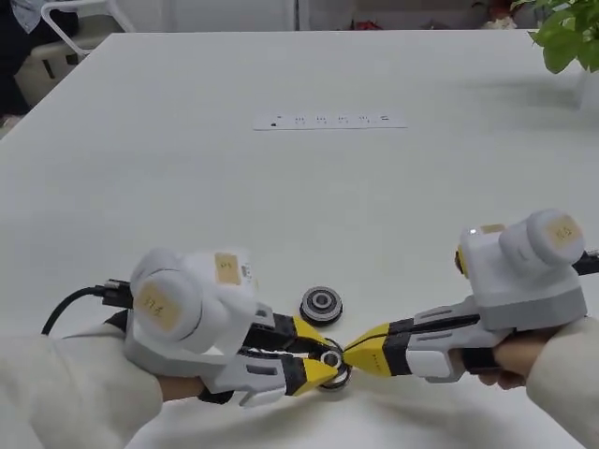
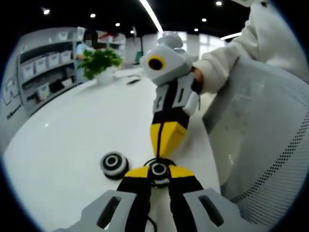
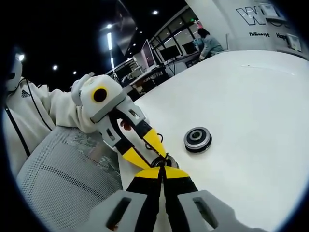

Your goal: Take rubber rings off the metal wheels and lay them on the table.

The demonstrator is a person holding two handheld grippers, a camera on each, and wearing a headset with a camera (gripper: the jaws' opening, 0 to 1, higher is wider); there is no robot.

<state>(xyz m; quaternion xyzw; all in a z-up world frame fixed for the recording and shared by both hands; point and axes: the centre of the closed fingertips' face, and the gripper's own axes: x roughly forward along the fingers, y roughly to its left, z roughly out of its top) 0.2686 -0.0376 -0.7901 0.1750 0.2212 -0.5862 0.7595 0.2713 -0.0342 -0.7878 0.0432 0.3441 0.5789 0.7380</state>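
Note:
My left gripper (image 1: 325, 356) (image 2: 159, 172) is shut on a small metal wheel (image 1: 331, 359) (image 2: 159, 168), held just above the white table (image 1: 281, 206) near its front edge. Facing it from the right, my right gripper (image 1: 350, 354) (image 3: 162, 170) is shut, pinching the thin black rubber ring (image 3: 162, 160) at that wheel's rim. The two pairs of yellow tips meet nose to nose. A second wheel (image 1: 321, 304) (image 2: 114, 163) (image 3: 197, 138), its black ring still on, lies flat on the table just behind them.
A flat white power strip (image 1: 329, 121) lies mid-table, far behind the work. A green plant (image 1: 569, 36) stands at the back right corner. A grey mesh chair (image 2: 270, 145) is close at the table's near side. A black cable (image 1: 75, 304) trails from the left gripper.

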